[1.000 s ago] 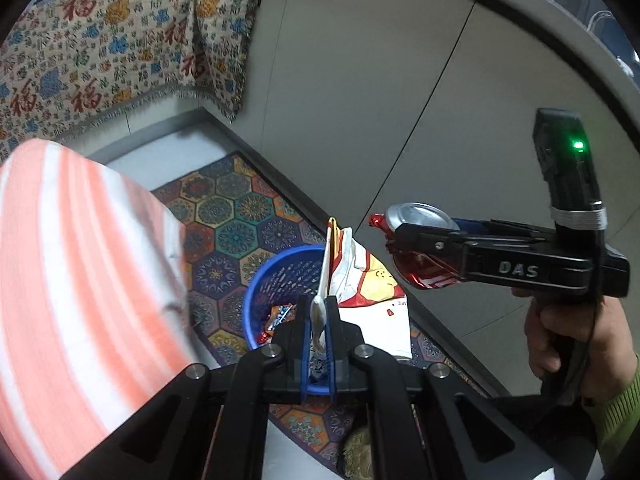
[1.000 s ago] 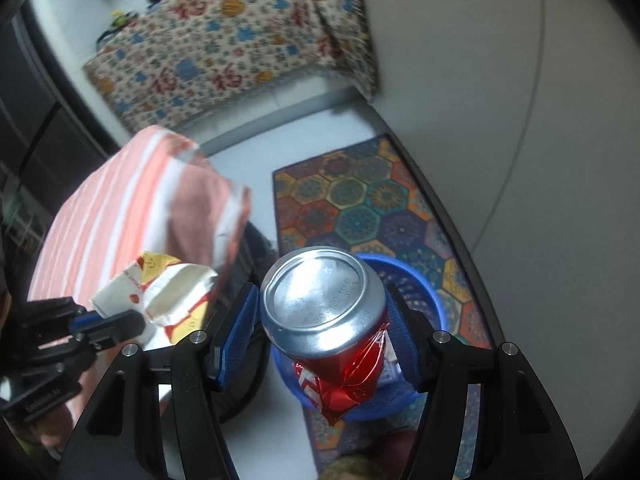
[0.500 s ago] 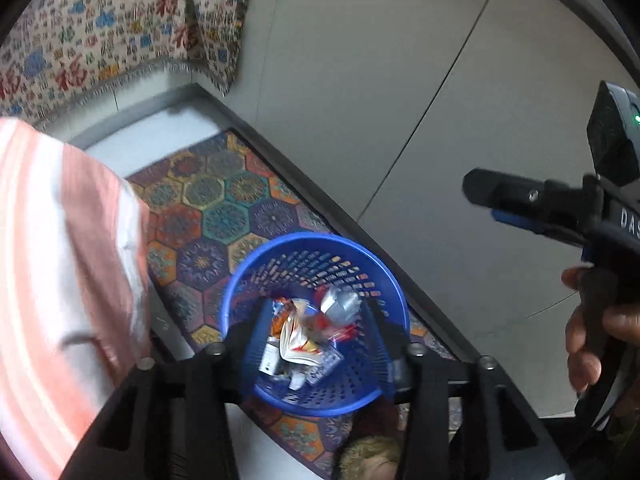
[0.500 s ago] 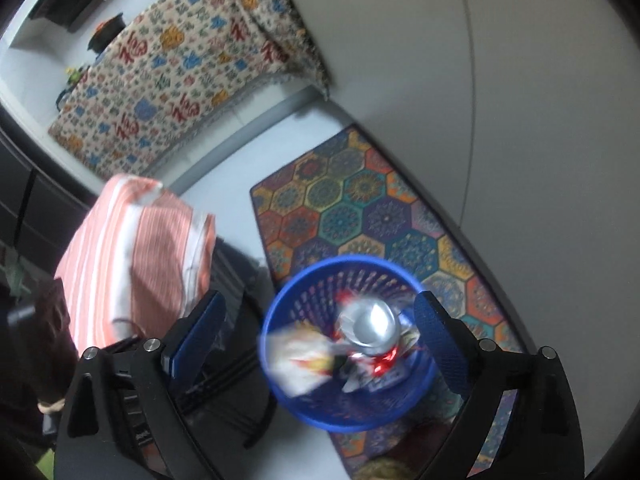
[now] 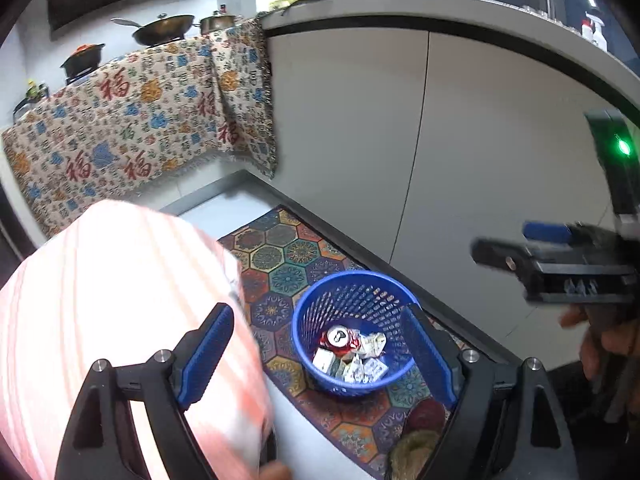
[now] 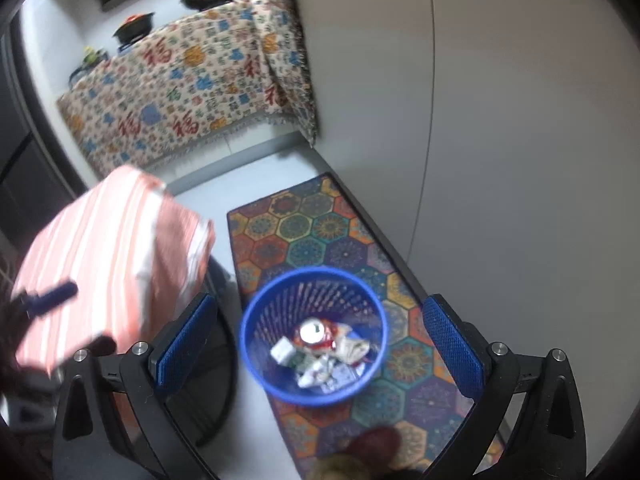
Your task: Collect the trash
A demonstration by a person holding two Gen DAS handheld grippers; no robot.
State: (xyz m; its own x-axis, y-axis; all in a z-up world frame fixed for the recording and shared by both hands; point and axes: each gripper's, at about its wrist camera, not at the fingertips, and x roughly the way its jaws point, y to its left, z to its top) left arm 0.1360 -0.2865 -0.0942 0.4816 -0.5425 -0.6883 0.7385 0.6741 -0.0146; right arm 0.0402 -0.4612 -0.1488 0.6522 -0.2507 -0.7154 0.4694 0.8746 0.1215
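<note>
White cabinet fronts (image 5: pixel 480 140) run along the right, patterned cloth (image 5: pixel 132 120) draped over the far tabletop w/ pans on it. Striped orange-white cover (image 5: pixel 100 300) at left. Hex-pattern rug (image 6: pixel 320 232) on the floor, blue basket (image 6: pixel 256 308) standing on it. In the basket: crushed red can (image 6: pixel 314 334), top up, amid crumpled wrappers (image 6: pixel 320 372). Left tool (image 5: pixel 316 354) jaws still opening, nothing btwn them; right tool (image 6: pixel 316 344) spread wide, empty too, both above the basket.
</note>
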